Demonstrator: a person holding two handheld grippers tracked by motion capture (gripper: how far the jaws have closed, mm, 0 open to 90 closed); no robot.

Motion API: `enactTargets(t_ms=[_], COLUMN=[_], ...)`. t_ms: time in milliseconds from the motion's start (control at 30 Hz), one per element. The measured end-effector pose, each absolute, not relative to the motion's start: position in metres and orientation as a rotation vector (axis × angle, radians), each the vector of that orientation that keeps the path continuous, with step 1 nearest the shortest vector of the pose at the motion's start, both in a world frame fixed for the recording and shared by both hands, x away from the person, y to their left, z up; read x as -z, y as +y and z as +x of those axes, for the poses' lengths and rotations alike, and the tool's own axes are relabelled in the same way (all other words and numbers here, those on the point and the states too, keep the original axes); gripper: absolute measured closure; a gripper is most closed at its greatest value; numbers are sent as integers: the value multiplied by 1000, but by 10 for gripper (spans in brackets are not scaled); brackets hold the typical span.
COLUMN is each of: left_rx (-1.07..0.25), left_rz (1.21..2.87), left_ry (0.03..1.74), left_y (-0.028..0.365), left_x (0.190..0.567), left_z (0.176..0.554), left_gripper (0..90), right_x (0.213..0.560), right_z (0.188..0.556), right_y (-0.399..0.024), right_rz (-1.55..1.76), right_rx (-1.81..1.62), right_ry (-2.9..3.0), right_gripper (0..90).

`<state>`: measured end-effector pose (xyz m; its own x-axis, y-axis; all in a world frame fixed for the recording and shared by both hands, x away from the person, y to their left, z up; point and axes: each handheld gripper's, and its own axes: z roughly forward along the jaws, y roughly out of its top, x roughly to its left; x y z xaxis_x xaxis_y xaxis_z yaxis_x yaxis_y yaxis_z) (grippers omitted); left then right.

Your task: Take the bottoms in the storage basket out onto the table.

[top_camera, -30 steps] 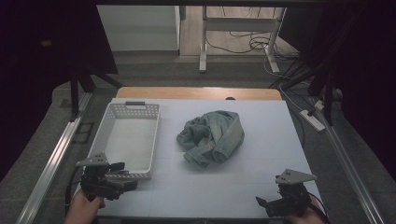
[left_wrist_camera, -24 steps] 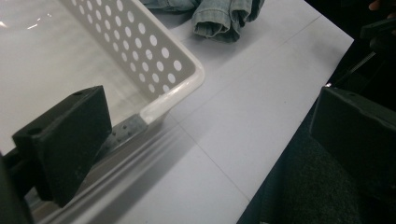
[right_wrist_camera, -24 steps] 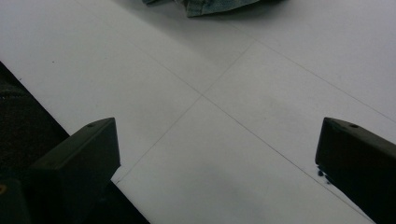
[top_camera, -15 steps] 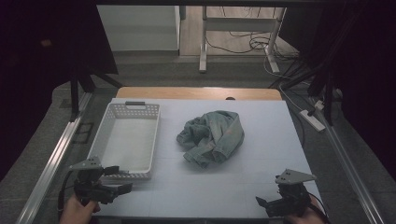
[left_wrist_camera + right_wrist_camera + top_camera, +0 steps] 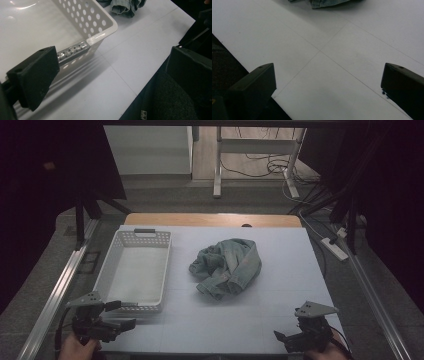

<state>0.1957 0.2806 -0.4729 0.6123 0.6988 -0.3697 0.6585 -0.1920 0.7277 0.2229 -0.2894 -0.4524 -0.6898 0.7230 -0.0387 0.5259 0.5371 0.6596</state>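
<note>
The left gripper (image 5: 112,324) had drawn back toward seven o'clock from the basket (image 5: 131,306); both jaws stood open, jeans (image 5: 227,267) untouched, right gripper (image 5: 287,342) idle.

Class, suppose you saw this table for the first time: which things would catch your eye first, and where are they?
The crumpled denim garment lies at the middle of the white table. To its left stands an empty white basket. At the near edge, the left gripper sits by the basket's near corner and the right gripper at the right, both open.
</note>
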Motion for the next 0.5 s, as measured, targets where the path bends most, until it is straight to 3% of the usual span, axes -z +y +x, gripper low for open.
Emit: enactTargets(t_ms=[500], left_rx=[-72], left_rz=[1906], left_ry=[1121], left_y=[291], left_x=[477], left_z=[185], left_gripper=[0], right_x=[453], right_z=[223], right_y=[-289], right_rz=[1037], right_rx=[-909], right_ry=[2471], right_gripper=[0])
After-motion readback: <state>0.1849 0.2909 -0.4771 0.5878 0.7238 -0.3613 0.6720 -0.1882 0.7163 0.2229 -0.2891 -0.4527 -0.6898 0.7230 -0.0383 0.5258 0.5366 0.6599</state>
